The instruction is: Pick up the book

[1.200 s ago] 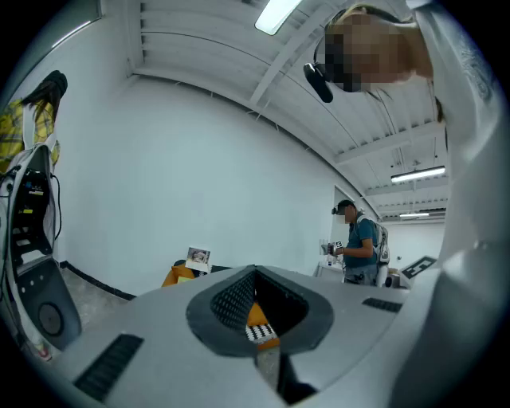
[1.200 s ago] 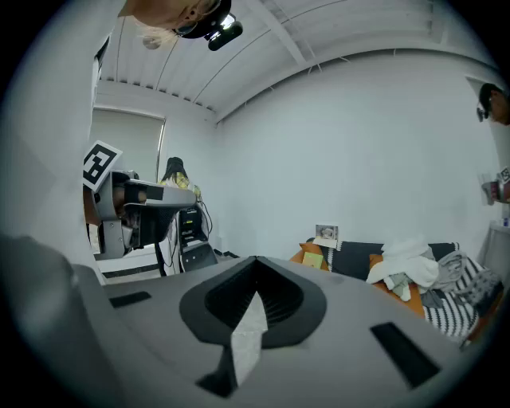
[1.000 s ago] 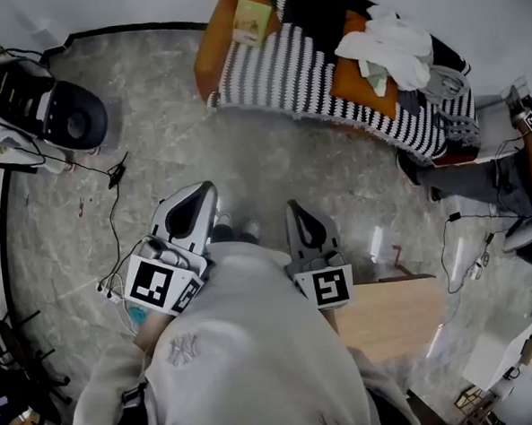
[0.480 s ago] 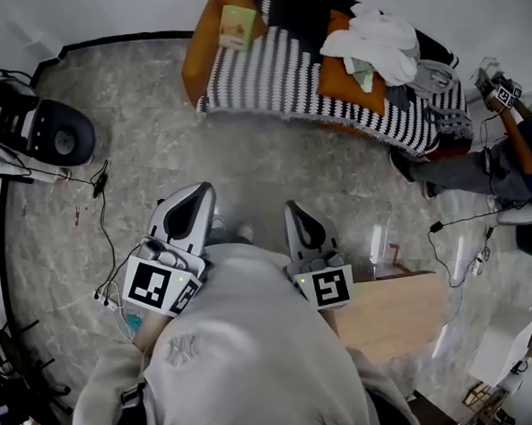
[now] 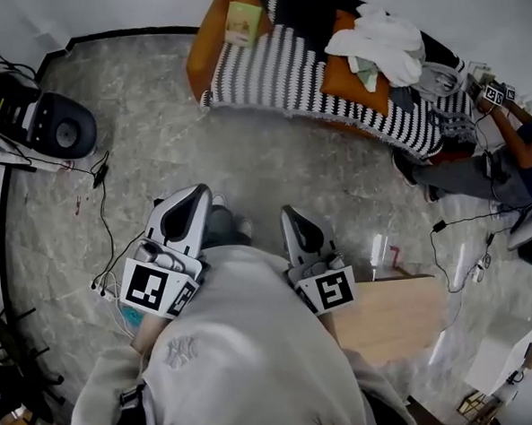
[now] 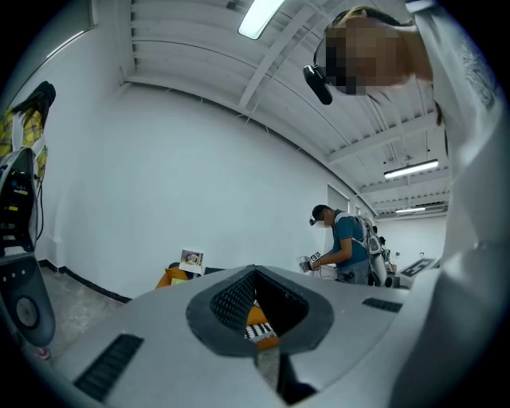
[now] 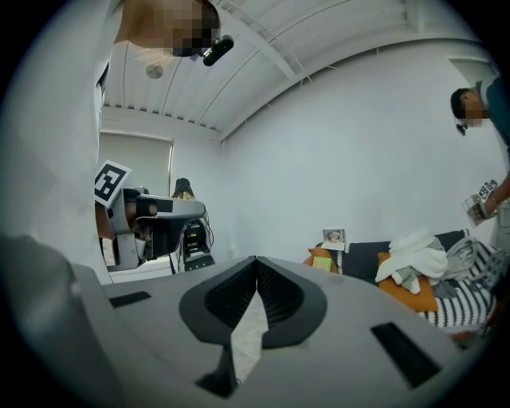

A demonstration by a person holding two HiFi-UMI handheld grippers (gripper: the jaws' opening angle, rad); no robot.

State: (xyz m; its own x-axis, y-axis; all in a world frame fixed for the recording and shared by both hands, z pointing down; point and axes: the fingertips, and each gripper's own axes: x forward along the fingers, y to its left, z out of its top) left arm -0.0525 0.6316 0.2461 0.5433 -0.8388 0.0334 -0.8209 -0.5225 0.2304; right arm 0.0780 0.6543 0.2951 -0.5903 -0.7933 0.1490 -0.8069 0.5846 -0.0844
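Note:
The book (image 5: 243, 22), light green, lies on the orange armrest at the left end of the sofa (image 5: 275, 67), which is draped with a black-and-white striped blanket. In the right gripper view the book (image 7: 321, 260) shows far ahead, below a small picture. Both grippers are held side by side in front of my body, over the marble floor and well short of the sofa. My left gripper (image 5: 189, 196) (image 6: 255, 271) is shut with nothing in it. My right gripper (image 5: 293, 213) (image 7: 256, 259) is shut and empty too.
A black machine (image 5: 54, 130) and loose cables (image 5: 97, 172) sit on the floor at the left. White clothes (image 5: 377, 39) lie on an orange cushion on the sofa. Another person (image 5: 505, 152) is at the sofa's right end. A wooden table (image 5: 394, 320) stands at my right.
Both grippers have been carried a little forward across the floor towards the sofa, still shut. The person at the right has shifted.

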